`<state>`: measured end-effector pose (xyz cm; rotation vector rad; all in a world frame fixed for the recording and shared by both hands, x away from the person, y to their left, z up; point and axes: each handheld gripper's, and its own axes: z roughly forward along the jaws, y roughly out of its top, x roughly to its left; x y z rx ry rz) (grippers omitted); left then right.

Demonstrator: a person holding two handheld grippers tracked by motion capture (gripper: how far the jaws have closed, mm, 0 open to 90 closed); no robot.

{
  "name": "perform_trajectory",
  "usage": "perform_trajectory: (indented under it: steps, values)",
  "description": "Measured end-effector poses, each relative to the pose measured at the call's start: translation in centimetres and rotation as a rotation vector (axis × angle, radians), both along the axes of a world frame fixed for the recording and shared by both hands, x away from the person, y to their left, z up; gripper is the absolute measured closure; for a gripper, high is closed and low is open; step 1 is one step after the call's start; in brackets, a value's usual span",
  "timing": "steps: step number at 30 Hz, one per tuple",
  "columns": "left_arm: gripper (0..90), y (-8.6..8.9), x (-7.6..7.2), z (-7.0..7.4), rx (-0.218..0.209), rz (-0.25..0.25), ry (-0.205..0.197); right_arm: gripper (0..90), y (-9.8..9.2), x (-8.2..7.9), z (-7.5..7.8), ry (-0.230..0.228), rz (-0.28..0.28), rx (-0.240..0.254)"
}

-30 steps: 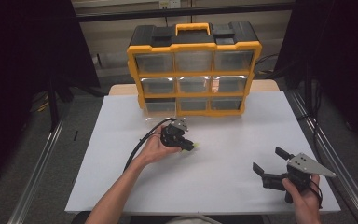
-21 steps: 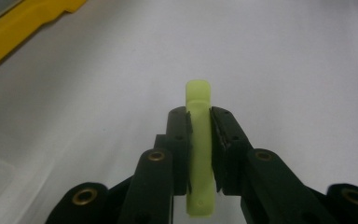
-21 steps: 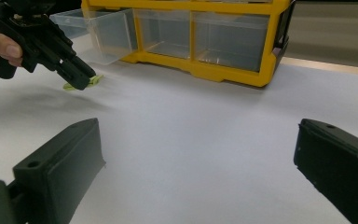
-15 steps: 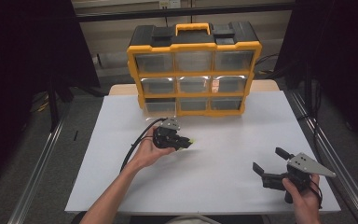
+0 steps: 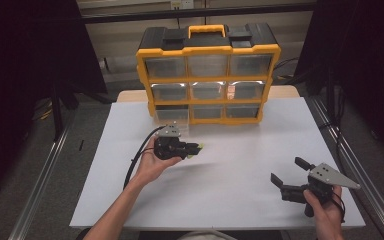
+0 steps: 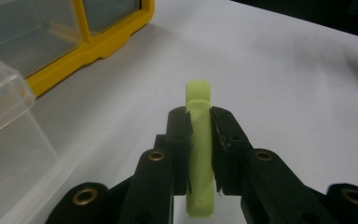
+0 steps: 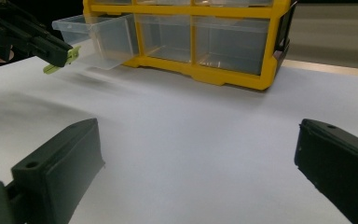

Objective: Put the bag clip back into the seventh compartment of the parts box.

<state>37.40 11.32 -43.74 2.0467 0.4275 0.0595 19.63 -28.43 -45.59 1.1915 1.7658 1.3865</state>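
Left gripper (image 6: 199, 135) jaws clamped on a pale green plastic piece (image 6: 199, 154), held above the white table (image 5: 240, 170); right gripper (image 5: 294, 175) jaws wide, empty; pulled-out clear drawer (image 7: 95, 39) of yellow organizer (image 5: 207, 75) nearby; no legible writing.

white table sheet (image 5: 240, 165) covers the tabletop | yellow-and-black organizer (image 5: 208, 75) stands upright at its far edge, nine clear drawers in three rows, yellow carry handle (image 5: 207, 31) on top | bottom-left clear drawer (image 5: 171, 115) pulled out over the sheet | metal rails (image 5: 40, 190) flank the table on both sides
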Motion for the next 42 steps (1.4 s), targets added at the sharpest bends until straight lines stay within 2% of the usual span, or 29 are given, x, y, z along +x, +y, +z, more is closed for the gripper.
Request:
perform_trajectory:
  steps: [3, 5, 9, 10, 11, 13, 18, 20, 24, 32, 35, 38, 42]
  values:
    - [78.5, 0.6, -0.3, 0.4, -0.034, 0.018, 0.001, 0.3, 0.1, 0.2, 0.0, -0.004, 0.001, 0.006]
    - [78.5, 1.0, -0.7, 0.9, -0.038, 0.019, -0.017, 0.2, 0.1, 0.3, 0.0, -0.003, 0.005, 0.012]
    - [78.5, 1.9, -1.2, 1.5, -0.075, 0.034, -0.035, 0.2, 0.2, 0.3, 0.0, -0.006, 0.003, 0.017]
    - [78.5, 2.0, -1.2, 1.6, -0.088, 0.031, -0.035, 0.2, 0.2, 0.3, 0.0, -0.010, 0.006, 0.010]
    - [78.5, 2.2, -1.3, 1.9, -0.078, 0.035, -0.047, 0.2, 0.2, 0.3, 0.0, -0.011, 0.006, 0.009]
    - [78.5, 2.5, -1.3, 2.3, -0.111, 0.043, -0.053, 0.1, 0.2, 0.2, 0.0, -0.011, 0.005, 0.007]
    - [78.5, 3.6, -1.4, 3.2, -0.152, 0.063, -0.077, 0.1, 0.3, 0.3, 0.0, -0.011, 0.008, 0.010]
    - [78.5, 3.9, -1.4, 3.5, -0.178, 0.073, -0.077, 0.1, 0.3, 0.3, 0.0, -0.013, 0.001, 0.018]
    - [78.5, 4.9, -1.6, 3.9, -0.198, 0.088, -0.084, 0.1, 0.2, 0.2, 0.0, -0.011, 0.013, 0.011]
    - [78.5, 6.0, -1.7, 4.8, -0.208, 0.097, -0.095, 0.1, 0.1, 0.0, 0.1, -0.023, 0.017, 0.010]
    - [78.5, 6.4, -1.6, 5.3, -0.199, 0.100, -0.105, 0.1, 0.1, -0.1, 0.1, -0.021, 0.017, 0.011]
    - [78.5, 7.0, -1.3, 5.8, -0.217, 0.115, -0.104, 0.1, 0.1, -0.1, 0.1, -0.023, 0.009, 0.011]
    - [78.5, 7.5, -0.8, 6.4, -0.195, 0.105, -0.113, 0.1, 0.1, 0.0, 0.1, -0.022, 0.012, 0.011]
